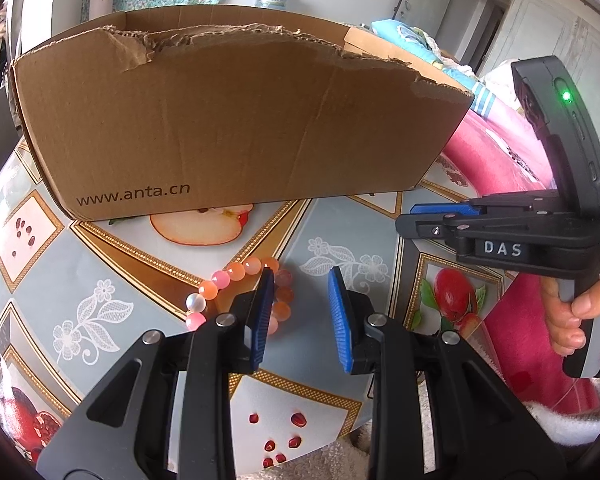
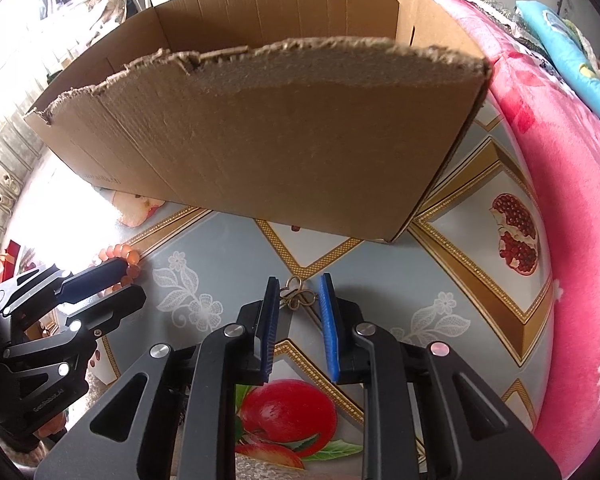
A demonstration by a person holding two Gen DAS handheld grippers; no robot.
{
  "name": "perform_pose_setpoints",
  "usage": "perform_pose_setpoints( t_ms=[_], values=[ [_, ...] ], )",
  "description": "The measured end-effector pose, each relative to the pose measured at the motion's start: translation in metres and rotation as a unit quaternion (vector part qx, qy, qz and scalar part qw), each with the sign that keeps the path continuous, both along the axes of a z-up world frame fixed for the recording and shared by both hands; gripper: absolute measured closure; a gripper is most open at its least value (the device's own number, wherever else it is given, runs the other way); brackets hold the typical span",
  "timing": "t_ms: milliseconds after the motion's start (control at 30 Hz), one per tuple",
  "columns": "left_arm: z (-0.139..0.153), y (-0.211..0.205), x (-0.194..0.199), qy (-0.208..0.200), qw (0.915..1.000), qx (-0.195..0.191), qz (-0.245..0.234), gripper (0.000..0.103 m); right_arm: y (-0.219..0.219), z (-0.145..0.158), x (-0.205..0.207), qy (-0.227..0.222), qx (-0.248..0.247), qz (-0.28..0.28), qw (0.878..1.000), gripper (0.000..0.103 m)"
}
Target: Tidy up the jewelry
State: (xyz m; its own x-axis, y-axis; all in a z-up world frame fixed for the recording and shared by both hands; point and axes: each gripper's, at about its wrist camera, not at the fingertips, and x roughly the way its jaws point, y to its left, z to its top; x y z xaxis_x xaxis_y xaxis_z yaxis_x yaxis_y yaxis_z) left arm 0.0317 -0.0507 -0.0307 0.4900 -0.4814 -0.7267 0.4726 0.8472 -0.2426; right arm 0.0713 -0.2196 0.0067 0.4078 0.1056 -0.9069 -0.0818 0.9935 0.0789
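Your left gripper (image 1: 298, 280) jaws spread beside bead bracelet (image 1: 236, 272), your right gripper (image 2: 299, 288) spread around metal clasp (image 2: 296, 294), box (image 1: 220, 120) printed "www.anta.cn", gripper labelled "DAS"

Daylit room: fruit-print tablecloth (image 2: 228, 248), pink blanket (image 2: 572, 208) beside it, white panelled door (image 1: 556, 36) behind.

Box (image 1: 228, 120): plain brown cardboard, dark "www.anta.cn" lettering.
Bracelet (image 1: 236, 272): pink, orange and pearly white beads.
Tablecloth (image 1: 332, 232): grey-blue with white lace flowers, gold-bordered panels of red pomegranates and a sliced apple.
Blanket (image 2: 572, 200): bright pink, paler floral patches.
Pads (image 1: 338, 316): blue, on black frames.
Clasp (image 2: 298, 296): dull bronze loops.
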Motion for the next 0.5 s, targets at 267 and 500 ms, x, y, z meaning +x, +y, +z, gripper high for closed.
perform_pose_setpoints(
  t_ms=[267, 500],
  values=[
    [0.000, -0.001, -0.002, -0.018, 0.9992, 0.034, 0.009, 0.095, -0.012, 0.014, -0.015, -0.027, 0.007, -0.006, 1.000, 0.083],
    [0.021, 0.020, -0.009, -0.044, 0.9988, 0.007, 0.022, 0.095, -0.018, 0.044, -0.029, -0.070, 0.030, 0.001, 0.997, 0.083]
  ],
)
